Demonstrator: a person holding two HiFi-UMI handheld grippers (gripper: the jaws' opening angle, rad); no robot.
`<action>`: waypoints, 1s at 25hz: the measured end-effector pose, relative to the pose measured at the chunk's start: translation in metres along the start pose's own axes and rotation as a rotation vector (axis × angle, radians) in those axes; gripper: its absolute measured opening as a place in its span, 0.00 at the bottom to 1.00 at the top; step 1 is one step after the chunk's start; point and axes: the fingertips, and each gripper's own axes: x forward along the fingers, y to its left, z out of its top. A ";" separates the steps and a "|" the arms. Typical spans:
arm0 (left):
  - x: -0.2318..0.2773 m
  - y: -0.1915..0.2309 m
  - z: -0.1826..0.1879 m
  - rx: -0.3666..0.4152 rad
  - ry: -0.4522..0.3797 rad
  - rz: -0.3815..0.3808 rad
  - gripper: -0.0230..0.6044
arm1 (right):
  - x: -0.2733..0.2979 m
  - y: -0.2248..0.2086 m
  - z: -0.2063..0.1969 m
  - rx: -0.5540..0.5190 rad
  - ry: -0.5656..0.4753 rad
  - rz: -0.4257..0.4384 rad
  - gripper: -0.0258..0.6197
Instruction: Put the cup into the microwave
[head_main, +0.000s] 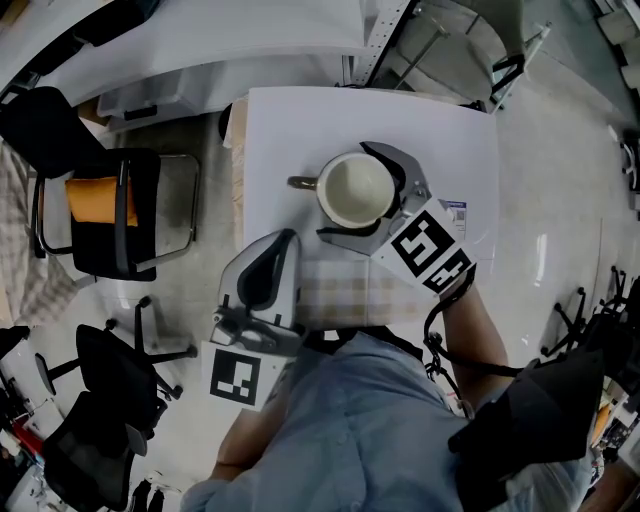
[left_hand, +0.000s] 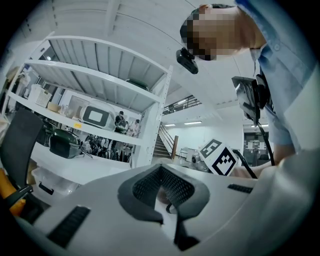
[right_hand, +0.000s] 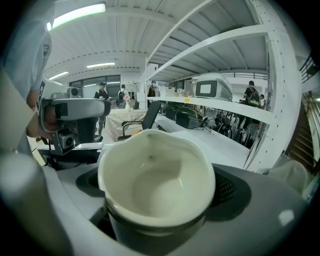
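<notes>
**Right tool (head_main: 347, 192) clamping the cup (right_hand: 157, 180), with the carry ahead**

We are judging a slip to be the main risk. The cup is round and smooth-walled, and only two pads are pinching it, so a quick swing or a tilt of the wrist could let it turn or slide down between them. The handle (head_main: 303, 183) is sticking out from the cup on the side away from the tool's body, and it could be knocking a door frame on the way in. We are not finding the microwave anywhere near the cup. A white appliance (right_hand: 212, 89) with a dark window is standing on a shelf far behind the cup, and it may be the one, though we are not sure. If its door is closed, reaching in one-handed could be jolting the cup.

The right tool's jaws are standing only as far apart as the cup's body is wide, and the dark pads are pressing on the wall below the rim. The cup is sitting upright, empty and mouth up between them. The white tabletop (head_main: 290, 120) is lying under the cup; whether the cup's base is resting on it or hanging just above it, we cannot tell. The left tool (head_main: 287, 240) is waiting off the cup's handle side, nearer to us, clenched on nothing, its jaws meeting at the tips.
</notes>
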 end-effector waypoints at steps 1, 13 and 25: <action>0.000 0.000 0.000 0.000 0.000 0.000 0.04 | 0.000 -0.001 0.000 -0.002 0.000 -0.007 0.90; -0.004 0.001 0.001 0.013 -0.001 0.004 0.04 | -0.005 -0.001 0.002 0.043 -0.033 -0.066 0.89; -0.004 -0.004 0.004 0.014 0.000 -0.018 0.04 | -0.013 0.006 -0.002 -0.037 0.011 -0.047 0.91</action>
